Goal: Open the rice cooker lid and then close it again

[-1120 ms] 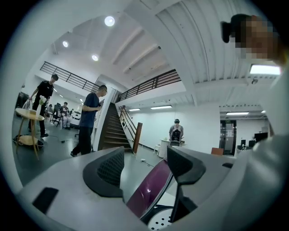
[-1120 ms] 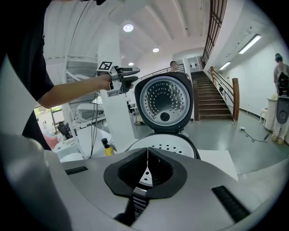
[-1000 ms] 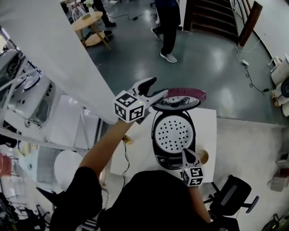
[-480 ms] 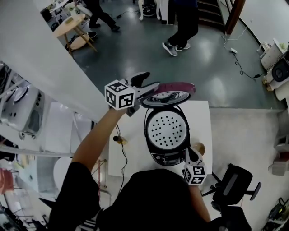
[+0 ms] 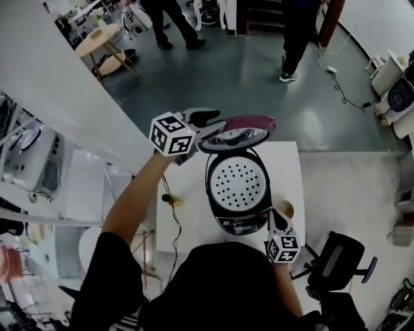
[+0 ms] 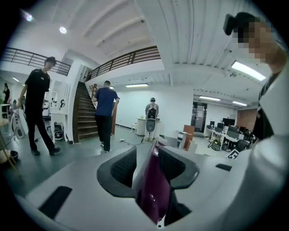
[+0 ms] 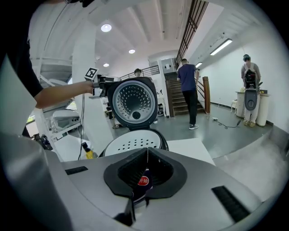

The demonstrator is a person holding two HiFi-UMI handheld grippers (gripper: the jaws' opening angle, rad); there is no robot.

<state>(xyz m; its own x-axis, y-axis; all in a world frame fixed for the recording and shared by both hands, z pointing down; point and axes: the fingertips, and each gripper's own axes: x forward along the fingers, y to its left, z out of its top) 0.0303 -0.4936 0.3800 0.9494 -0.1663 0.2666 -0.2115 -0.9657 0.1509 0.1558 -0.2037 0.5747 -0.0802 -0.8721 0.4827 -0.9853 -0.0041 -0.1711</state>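
Observation:
The rice cooker (image 5: 223, 210) stands on the white table (image 5: 291, 168). Its maroon-topped lid (image 5: 242, 129) is raised upright at the far side, and a white perforated inner plate (image 5: 238, 184) shows below. My left gripper (image 5: 210, 126) is at the lid's left rim. Its jaws have just been closing, and the left gripper view shows the maroon lid edge (image 6: 153, 189) pinched between the pads (image 6: 124, 167). My right gripper (image 7: 147, 151) is shut and empty over the cooker's front, above a red button (image 7: 143, 181). The lid's underside (image 7: 133, 101) faces that view.
A black cable and a yellow item (image 5: 173, 202) lie on the table's left side, and a brown round object (image 5: 284, 209) is by the cooker's right. An office chair (image 5: 336, 265) stands at the right. People (image 5: 174, 19) walk on the floor beyond. A white partition (image 5: 65, 84) runs along the left.
The left gripper's jaws have narrowed from wide open onto the lid's rim. The people on the floor have walked on. The lid stays upright.

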